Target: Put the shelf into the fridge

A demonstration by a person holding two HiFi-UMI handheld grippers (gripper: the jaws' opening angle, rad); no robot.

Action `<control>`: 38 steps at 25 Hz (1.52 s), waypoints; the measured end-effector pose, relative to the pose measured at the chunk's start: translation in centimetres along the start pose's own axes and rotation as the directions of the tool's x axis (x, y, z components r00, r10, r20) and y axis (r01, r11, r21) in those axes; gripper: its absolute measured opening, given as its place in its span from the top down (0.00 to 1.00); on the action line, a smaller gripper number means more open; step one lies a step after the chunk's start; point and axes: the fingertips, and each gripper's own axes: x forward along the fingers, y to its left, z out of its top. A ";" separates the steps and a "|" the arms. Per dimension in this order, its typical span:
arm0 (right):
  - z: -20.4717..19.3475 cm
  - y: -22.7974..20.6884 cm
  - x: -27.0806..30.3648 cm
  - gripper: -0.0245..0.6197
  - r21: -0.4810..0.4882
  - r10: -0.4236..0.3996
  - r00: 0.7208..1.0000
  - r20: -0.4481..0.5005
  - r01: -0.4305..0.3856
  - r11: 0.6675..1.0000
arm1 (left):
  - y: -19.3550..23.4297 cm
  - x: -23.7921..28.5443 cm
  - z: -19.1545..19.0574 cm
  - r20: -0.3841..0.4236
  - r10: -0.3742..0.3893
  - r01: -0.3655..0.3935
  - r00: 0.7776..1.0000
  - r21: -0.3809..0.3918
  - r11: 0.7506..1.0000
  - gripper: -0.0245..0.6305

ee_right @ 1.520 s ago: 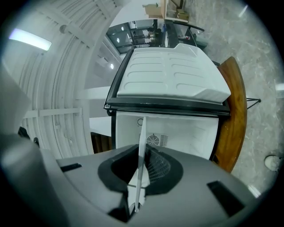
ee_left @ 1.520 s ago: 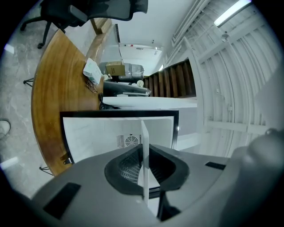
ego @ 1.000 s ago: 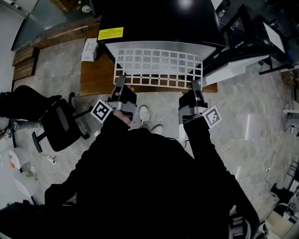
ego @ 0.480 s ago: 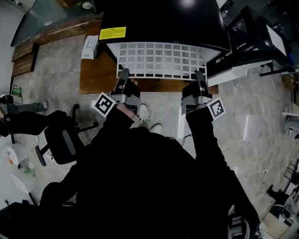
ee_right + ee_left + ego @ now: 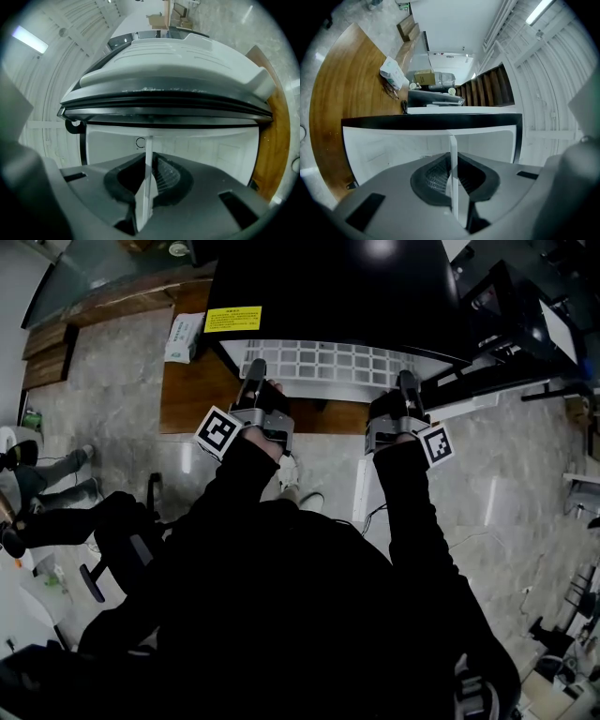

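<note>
White plastic grid shelf [image 5: 323, 362] mostly inside the black-topped fridge [image 5: 337, 287] — only its front strip showing, left gripper [image 5: 255, 369] and right gripper [image 5: 407, 381] each clamped on that front edge — brown wooden platform [image 5: 192, 381] beneath.

A wooden board [image 5: 187, 395] lies on the grey marble floor [image 5: 525, 484]. A white packet [image 5: 183, 337] rests at the board's left edge, toward its far corner (the left gripper view shows it too, its print too small to read). Left of the board a black office chair [image 5: 117, 532] stands on the floor. A person's legs [image 5: 58, 468] reach in from the left. Brown planks [image 5: 47, 354] lie at the upper left, and a black frame [image 5: 511, 315] stands at the upper right. Far back in the left gripper view are a cardboard box [image 5: 423, 76] and brown stairs [image 5: 485, 89], with a strip light [image 5: 542, 11] overhead.
</note>
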 end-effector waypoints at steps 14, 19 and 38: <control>0.5 0.0 4.5 0.91 0.000 0.006 0.998 0.054 -0.006 1.000 | 0.3 4.4 1.2 0.068 -0.005 0.004 0.998 0.015 1.000 0.91; 0.8 0.0 5.8 0.91 -0.002 0.008 0.998 0.064 -0.008 1.000 | 0.3 5.7 1.5 0.080 0.000 -0.002 0.997 0.024 1.000 0.91; -6.8 5.6 -6.9 0.79 -0.525 0.018 0.920 -0.390 -0.239 0.817 | -5.3 -7.1 -6.4 -0.377 0.008 0.305 0.926 0.762 0.571 0.78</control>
